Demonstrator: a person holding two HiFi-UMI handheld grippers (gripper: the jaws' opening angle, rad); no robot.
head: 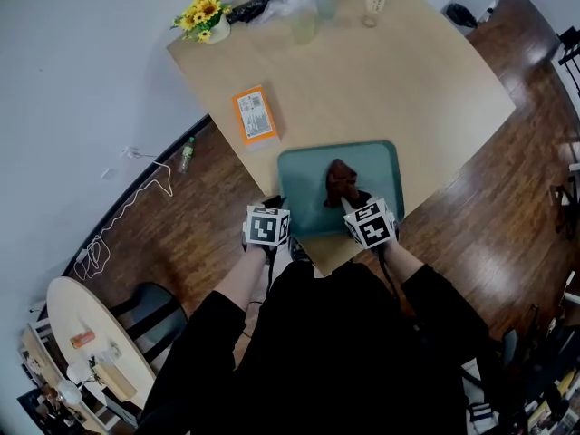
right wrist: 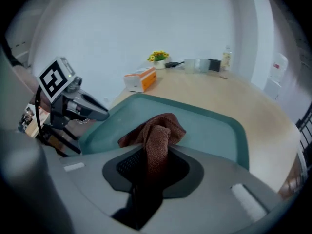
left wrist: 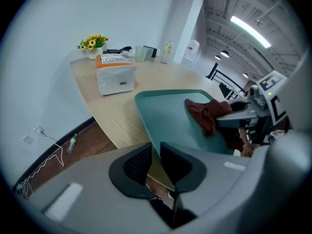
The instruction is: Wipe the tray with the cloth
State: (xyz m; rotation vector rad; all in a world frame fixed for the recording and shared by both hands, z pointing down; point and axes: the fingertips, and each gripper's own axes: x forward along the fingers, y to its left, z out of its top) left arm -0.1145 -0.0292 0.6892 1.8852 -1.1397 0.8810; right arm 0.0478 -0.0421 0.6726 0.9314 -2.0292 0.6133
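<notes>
A teal tray [head: 381, 161] lies at the near edge of the wooden table [head: 381, 80]. A rust-brown cloth [head: 341, 181] rests bunched on the tray's middle. My right gripper [head: 356, 205] is shut on the cloth [right wrist: 157, 139], whose folded end rises between the jaws and spreads onto the tray [right wrist: 214, 130]. My left gripper [head: 276, 208] is shut on the tray's near left rim [left wrist: 152, 147], which runs edge-on between the jaws. In the left gripper view the cloth [left wrist: 204, 113] lies on the tray with the right gripper [left wrist: 229, 115] on it.
An orange and white box [head: 255, 114] lies on the table behind the tray. A pot of yellow flowers [head: 205, 16], a black item, a plastic bag and cups [head: 304, 24] stand at the far edge. A bottle [head: 186, 155] and a white cable lie on the floor, left.
</notes>
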